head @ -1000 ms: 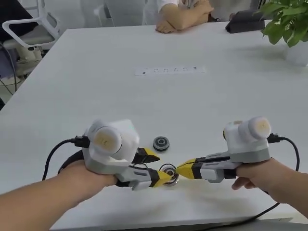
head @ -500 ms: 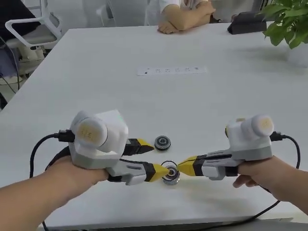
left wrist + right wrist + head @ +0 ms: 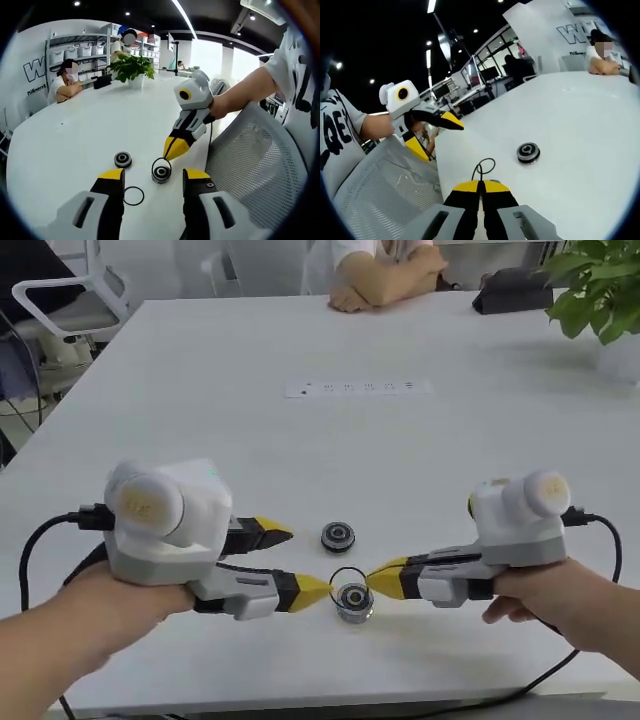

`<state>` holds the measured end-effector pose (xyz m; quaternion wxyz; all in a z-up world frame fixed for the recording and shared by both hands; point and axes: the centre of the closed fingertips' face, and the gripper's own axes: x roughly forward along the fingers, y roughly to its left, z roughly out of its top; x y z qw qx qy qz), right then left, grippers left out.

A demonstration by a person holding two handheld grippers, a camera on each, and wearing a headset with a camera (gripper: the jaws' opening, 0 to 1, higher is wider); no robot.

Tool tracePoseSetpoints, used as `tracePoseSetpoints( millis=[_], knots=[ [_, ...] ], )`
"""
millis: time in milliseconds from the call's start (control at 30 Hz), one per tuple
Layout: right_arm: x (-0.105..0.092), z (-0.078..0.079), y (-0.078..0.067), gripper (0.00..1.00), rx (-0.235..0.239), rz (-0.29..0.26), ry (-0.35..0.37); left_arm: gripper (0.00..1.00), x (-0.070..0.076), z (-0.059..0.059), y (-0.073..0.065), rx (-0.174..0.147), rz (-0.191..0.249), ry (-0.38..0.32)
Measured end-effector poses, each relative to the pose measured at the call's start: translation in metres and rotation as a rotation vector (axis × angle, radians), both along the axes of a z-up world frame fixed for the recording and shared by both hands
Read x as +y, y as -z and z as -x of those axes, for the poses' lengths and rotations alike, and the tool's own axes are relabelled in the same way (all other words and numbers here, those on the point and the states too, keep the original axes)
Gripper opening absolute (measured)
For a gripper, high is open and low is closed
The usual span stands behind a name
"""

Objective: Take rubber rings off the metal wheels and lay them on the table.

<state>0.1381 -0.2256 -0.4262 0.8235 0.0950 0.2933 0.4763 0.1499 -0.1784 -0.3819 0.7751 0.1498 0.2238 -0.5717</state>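
Rubber ring in right hand-held gripper

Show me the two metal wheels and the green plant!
near wheel (image 3: 352,599), head view, on its middle hub.
far wheel (image 3: 338,536), head view, on its middle hub.
plant (image 3: 590,288), head view, on its leaves.

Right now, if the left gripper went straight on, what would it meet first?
Probably the small round metal wheel, just ahead of the left gripper's open fingers; the loose black rubber ring lies nearer but likely underneath them.
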Motion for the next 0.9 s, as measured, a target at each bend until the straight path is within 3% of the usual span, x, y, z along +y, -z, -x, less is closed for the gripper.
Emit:
tracePoseSetpoints(
  millis=[400,900],
  knots=[
    [0.011,-0.004,-0.007,0.0,-0.016,0.005,-0.031,0.48,0.016,0.006,-0.006,0.004,0.01,-0.019],
    [0.027,-0.006,-0.016,0.0,-0.025,0.01,-0.065,0.51,0.042,0.003,-0.01,0.008,0.015,-0.071]
  ],
)
